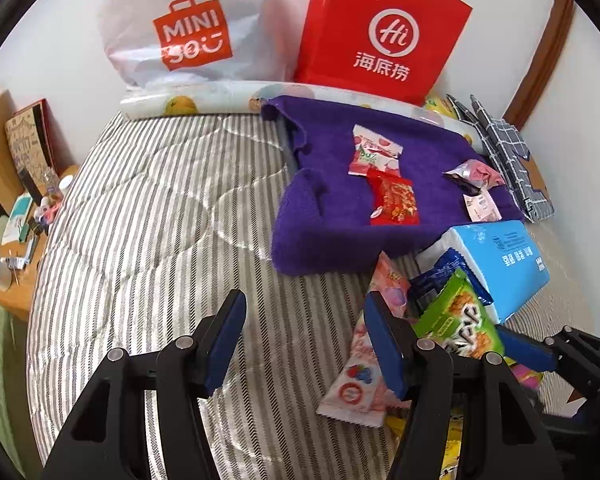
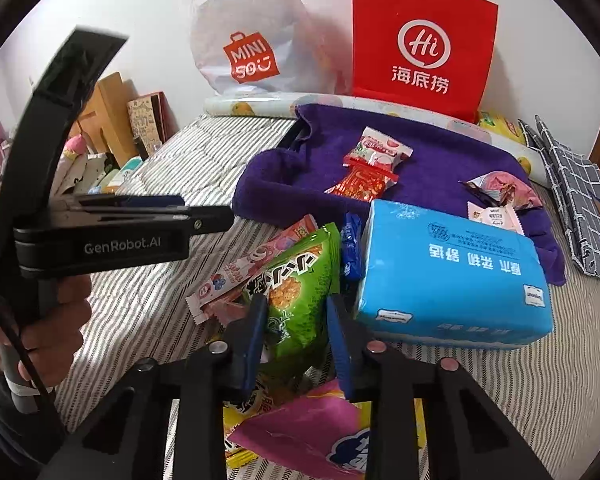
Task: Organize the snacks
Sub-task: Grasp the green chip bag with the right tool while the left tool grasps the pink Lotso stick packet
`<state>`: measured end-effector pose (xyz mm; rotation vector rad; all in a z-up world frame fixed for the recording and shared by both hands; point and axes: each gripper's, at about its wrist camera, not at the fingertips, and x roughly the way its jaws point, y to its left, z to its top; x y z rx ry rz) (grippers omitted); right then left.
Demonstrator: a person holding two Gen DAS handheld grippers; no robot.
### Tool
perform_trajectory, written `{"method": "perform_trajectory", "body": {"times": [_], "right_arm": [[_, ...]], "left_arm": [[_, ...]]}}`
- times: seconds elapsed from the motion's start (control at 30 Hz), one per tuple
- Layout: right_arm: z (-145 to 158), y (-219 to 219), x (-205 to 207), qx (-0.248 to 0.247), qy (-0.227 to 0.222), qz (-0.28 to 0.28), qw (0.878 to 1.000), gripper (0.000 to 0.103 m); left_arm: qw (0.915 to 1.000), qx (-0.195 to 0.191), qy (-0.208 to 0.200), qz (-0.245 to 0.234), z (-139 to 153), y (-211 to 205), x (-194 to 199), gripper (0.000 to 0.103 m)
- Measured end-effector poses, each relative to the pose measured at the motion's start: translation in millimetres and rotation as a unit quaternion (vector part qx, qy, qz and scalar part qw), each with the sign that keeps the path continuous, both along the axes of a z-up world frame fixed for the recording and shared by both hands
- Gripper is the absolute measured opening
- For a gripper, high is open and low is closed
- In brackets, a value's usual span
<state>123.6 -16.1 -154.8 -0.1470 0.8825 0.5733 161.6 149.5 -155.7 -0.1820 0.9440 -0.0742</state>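
Note:
A purple towel lies on the striped bed with a pink-white snack, a red snack and small packets on it. My right gripper has its jaws around a green snack bag, which stands tilted between them above a pile of snacks. My left gripper is open and empty over the bed, left of a long pink snack. A dark blue snack lies behind the green bag.
A blue tissue pack lies right of the pile. A white MINISO bag and a red paper bag stand at the wall. A cluttered desk is left of the bed. A checked cloth lies at right.

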Motion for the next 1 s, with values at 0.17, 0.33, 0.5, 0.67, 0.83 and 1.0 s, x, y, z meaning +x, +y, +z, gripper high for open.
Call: {"method": "perform_trajectory", "body": {"times": [0.17,0.33,0.5,0.67,0.83,1.0], "right_arm": [[17,-11,-3,0.035,-0.002,-0.004,0.999,0.021],[46,-29,-10,0.057,-0.037,-0.018,0.998,0.021],[69,-72,-14,0.06,-0.07,-0.061,0.994,0.021],[65,-125,-13,0.052,-0.067,-0.116,0.99,0.021],[38,-167,-13,0.035,-0.039,-0.159,0.986,0.021],[11,-192,-15,0.029,-0.013,-0.175,0.984,0.021]], "left_arm": [[0.9999,-0.011,0.006,0.008,-4,9,-4,0.061],[0.9993,-0.036,0.009,0.001,-4,10,-8,0.061],[0.9992,-0.026,0.01,-0.029,-2,-11,-6,0.061],[0.9974,-0.022,0.034,-0.06,-16,-38,6,0.061],[0.9964,-0.007,0.047,-0.069,-31,-56,17,0.042],[0.9974,0.002,0.046,-0.055,-26,-48,11,0.017]]}}
